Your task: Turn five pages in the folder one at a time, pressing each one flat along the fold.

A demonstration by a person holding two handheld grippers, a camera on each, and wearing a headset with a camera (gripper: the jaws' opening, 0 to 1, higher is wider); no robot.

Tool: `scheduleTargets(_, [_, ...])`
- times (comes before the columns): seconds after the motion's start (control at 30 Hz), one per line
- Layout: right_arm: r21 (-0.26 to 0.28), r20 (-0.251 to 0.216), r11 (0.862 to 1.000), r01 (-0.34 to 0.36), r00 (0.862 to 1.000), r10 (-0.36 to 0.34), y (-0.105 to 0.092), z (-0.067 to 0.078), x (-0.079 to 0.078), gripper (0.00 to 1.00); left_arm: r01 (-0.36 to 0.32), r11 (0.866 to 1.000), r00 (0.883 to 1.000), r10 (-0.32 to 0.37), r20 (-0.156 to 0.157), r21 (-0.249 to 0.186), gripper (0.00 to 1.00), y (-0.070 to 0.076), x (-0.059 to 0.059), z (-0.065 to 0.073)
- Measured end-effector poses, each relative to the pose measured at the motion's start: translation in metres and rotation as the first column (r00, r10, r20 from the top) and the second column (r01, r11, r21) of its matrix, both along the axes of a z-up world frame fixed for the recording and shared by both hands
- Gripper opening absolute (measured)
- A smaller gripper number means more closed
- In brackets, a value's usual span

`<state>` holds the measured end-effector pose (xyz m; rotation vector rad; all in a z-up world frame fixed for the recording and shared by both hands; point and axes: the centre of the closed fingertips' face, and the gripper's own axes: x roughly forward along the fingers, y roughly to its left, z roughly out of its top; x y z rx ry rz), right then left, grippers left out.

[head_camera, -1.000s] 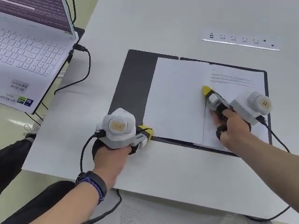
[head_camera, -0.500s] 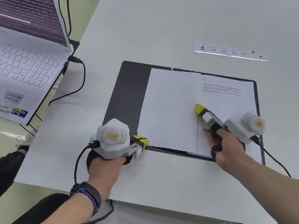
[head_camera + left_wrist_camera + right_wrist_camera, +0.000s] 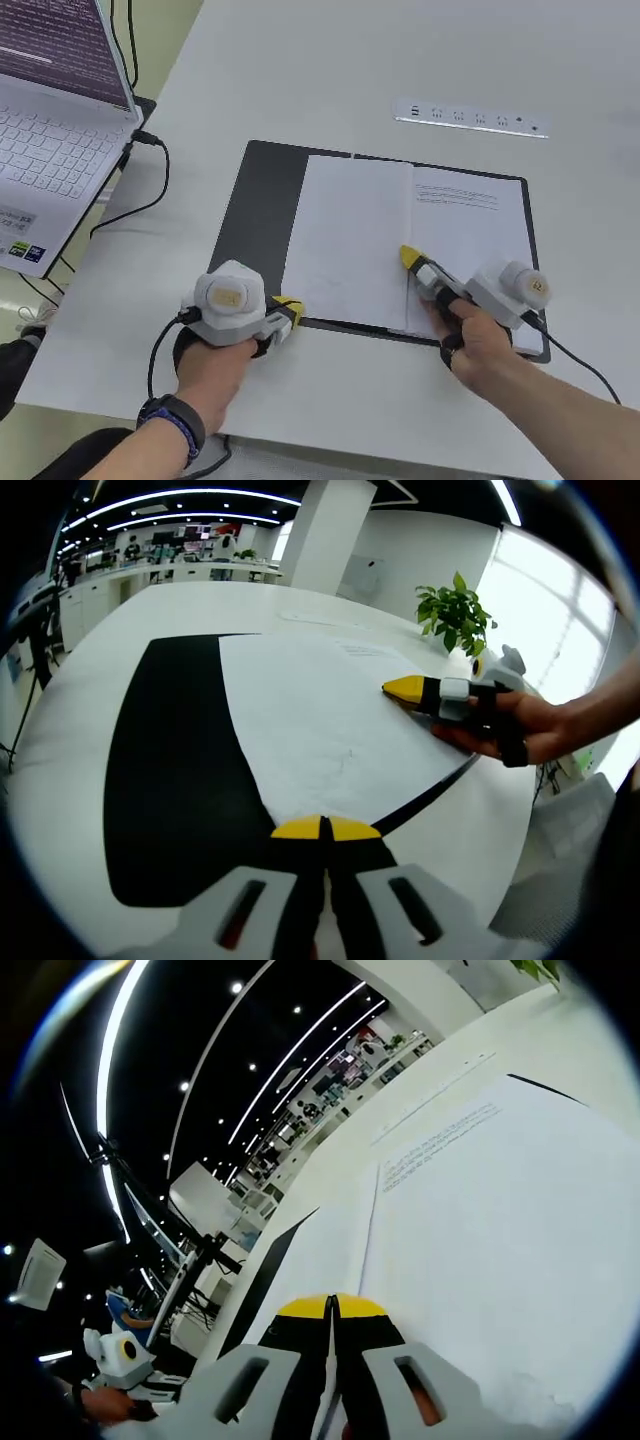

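Observation:
A black folder [image 3: 262, 205] lies open on the white table, with a blank turned page [image 3: 345, 240] on its left half and a printed page [image 3: 470, 225] on its right. My right gripper [image 3: 409, 259] is shut, its yellow tips resting on the paper at the fold, low on the page; its own view shows the fold [image 3: 368, 1222] ahead of its tips. My left gripper [image 3: 290, 306] is shut with nothing in it and sits at the folder's near left edge, tips [image 3: 324, 828] over the black cover [image 3: 170, 770]. The right gripper [image 3: 405, 689] also shows there.
An open laptop [image 3: 45, 150] with a plugged cable [image 3: 150, 195] stands at the far left. A white power strip [image 3: 470, 117] lies beyond the folder. The table's near edge [image 3: 330, 440] runs just below both hands. A potted plant [image 3: 455, 615] stands past the table.
My right gripper has slid toward me down the fold, from the middle of the page to its lower part. The left gripper has stayed at the folder's near corner.

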<state>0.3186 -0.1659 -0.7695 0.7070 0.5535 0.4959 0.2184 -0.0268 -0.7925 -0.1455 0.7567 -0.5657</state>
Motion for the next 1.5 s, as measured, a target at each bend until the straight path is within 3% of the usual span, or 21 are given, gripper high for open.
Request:
scheduleTargets(0.67, [-0.024, -0.004, 0.999, -0.046, 0.999, 0.046, 0.0, -0.007, -0.04, 0.0, 0.02, 1.0, 1.0, -0.02, 0.009, 0.012, 0.0, -0.001, -0.001, 0.001])
scheduleTargets(1.5, [-0.041, -0.023, 0.997, -0.063, 0.998, 0.063, 0.002, -0.008, -0.075, 0.0, 0.041, 0.999, 0.999, -0.042, 0.01, 0.02, 0.0, -0.002, -0.001, 0.001])
